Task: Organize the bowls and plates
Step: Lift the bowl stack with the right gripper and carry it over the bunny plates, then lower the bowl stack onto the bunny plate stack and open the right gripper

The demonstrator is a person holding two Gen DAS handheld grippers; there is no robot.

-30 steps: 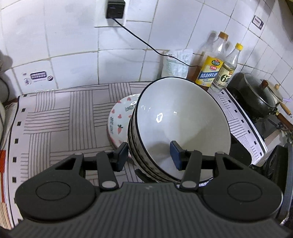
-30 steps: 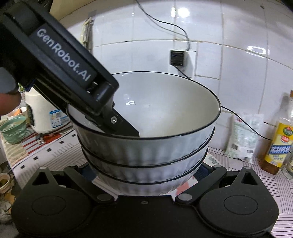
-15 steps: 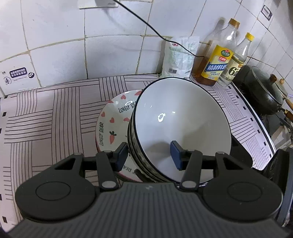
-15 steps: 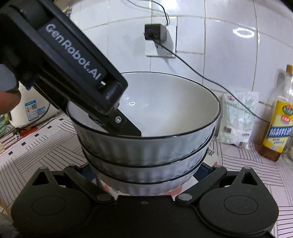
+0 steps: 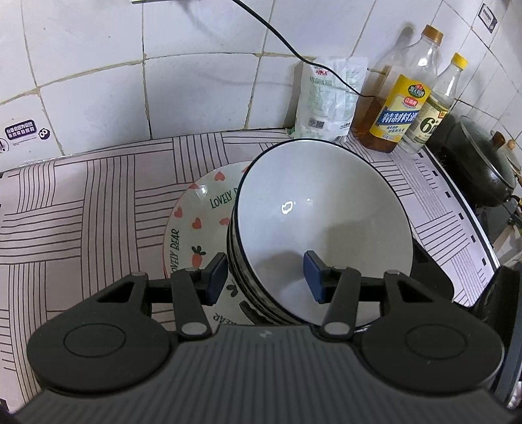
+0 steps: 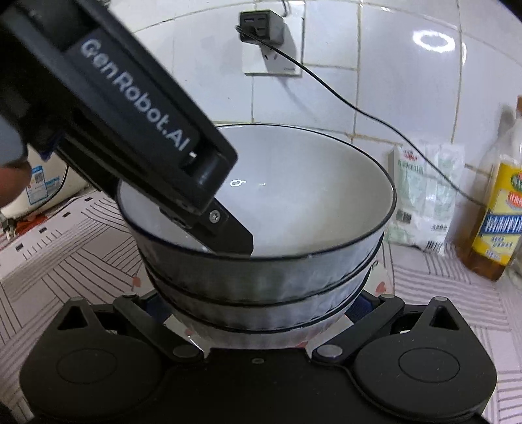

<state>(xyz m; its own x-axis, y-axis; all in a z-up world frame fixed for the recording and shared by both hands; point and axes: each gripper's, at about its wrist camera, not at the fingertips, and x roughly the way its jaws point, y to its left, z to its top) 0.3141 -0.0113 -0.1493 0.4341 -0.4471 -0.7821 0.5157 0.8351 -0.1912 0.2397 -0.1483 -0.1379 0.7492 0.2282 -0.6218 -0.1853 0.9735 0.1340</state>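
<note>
A stack of three white bowls with dark rims (image 5: 319, 221) (image 6: 261, 280) sits over a white plate with hearts and "LOVELY BEAR" lettering (image 5: 199, 215). My left gripper (image 5: 265, 279) is shut on the near wall of the bowl stack, one pad inside the top bowl and one outside. It shows as a black "GenRobot.AI" body in the right wrist view (image 6: 137, 130). My right gripper (image 6: 257, 310) straddles the lowest bowl from the other side; its fingertips are hidden behind the bowls.
A striped mat (image 5: 81, 212) covers the counter. A white packet (image 5: 329, 98), two bottles (image 5: 404, 98) and a lidded wok (image 5: 483, 166) stand at the back right. A cable runs from a wall socket (image 6: 261, 29). A white appliance (image 6: 42, 186) stands at the left.
The bowl stack and both grippers have come down and closer to the counter. The heart plate now shows more fully under the bowls. The left grip on the bowls has not changed.
</note>
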